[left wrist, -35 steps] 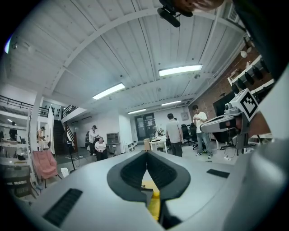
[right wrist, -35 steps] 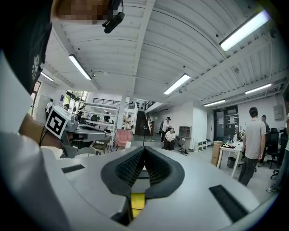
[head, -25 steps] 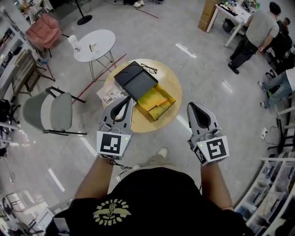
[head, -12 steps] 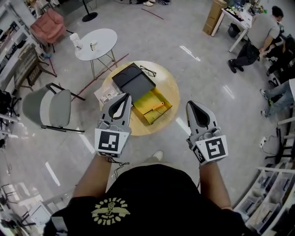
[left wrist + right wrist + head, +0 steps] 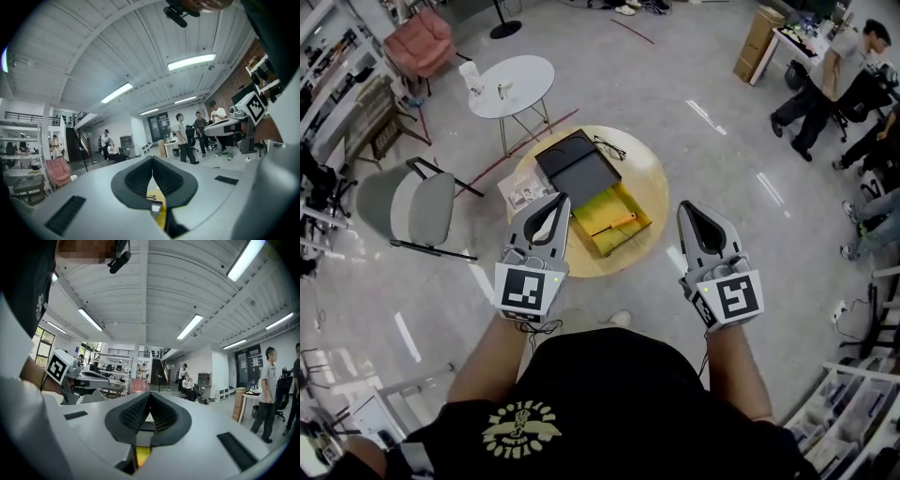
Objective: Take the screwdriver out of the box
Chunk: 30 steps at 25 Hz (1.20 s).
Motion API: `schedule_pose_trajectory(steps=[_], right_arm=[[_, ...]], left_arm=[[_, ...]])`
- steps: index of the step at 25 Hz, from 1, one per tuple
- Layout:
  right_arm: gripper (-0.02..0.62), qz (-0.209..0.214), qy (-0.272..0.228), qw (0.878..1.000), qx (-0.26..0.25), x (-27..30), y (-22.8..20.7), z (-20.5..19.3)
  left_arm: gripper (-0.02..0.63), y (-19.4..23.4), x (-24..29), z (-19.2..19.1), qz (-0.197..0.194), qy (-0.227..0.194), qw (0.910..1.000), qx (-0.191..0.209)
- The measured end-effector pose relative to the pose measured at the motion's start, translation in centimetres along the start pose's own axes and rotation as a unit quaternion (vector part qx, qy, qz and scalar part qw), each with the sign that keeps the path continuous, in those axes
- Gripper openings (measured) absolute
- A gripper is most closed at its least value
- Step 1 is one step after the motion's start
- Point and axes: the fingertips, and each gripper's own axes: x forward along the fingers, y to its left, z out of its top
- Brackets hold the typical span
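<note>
An orange-handled screwdriver (image 5: pixel 622 221) lies in an open yellow box (image 5: pixel 598 246) on a round wooden table (image 5: pixel 649 178). The box's black lid (image 5: pixel 577 167) rests just behind it. My left gripper (image 5: pixel 561 199) hovers level over the table's near left edge, jaws shut and empty. In the left gripper view the left gripper (image 5: pixel 152 159) has its tips together, with the yellow box (image 5: pixel 159 213) showing below them. My right gripper (image 5: pixel 686 208) is held over the floor to the right of the table, also shut and empty. In the right gripper view the right gripper (image 5: pixel 149 394) points level across the room.
Glasses (image 5: pixel 612 147) and a paper booklet (image 5: pixel 525 186) also lie on the round table. A small white table (image 5: pixel 512 86), a grey chair (image 5: pixel 408 208) and a pink chair (image 5: pixel 420 44) stand to the left. People (image 5: pixel 825 84) stand by desks at the far right.
The person has shifted a little and the view has swung, carrying both grippers level with it. Both stay shut and empty; the table sits much as before.
</note>
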Motion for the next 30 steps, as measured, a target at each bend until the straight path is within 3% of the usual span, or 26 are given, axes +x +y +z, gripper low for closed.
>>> schedule_pose_trajectory(steps=[4, 11, 16, 30], right_arm=[[0.015, 0.024, 0.0, 1.0, 0.003, 1.2, 0.8, 0.0], [0.015, 0.045, 0.011, 0.999, -0.013, 3.2, 2.2, -0.7], [0.016, 0.034, 0.024, 0.999, -0.012, 4.4, 1.6, -1.7], [0.017, 0.007, 0.066, 0.998, 0.012, 8.7, -0.4, -4.7]], left_arm=[[0.017, 1.4, -1.2, -0.7, 0.025, 0.015, 0.9996, 0.0], [0.017, 2.5, -1.4, -1.5, 0.033, 0.026, 0.9991, 0.003], [0.017, 3.0, 0.7, -1.3, 0.022, 0.006, 0.9997, -0.001], [0.017, 5.7, 6.3, -3.1, -0.015, 0.016, 0.9997, -0.006]])
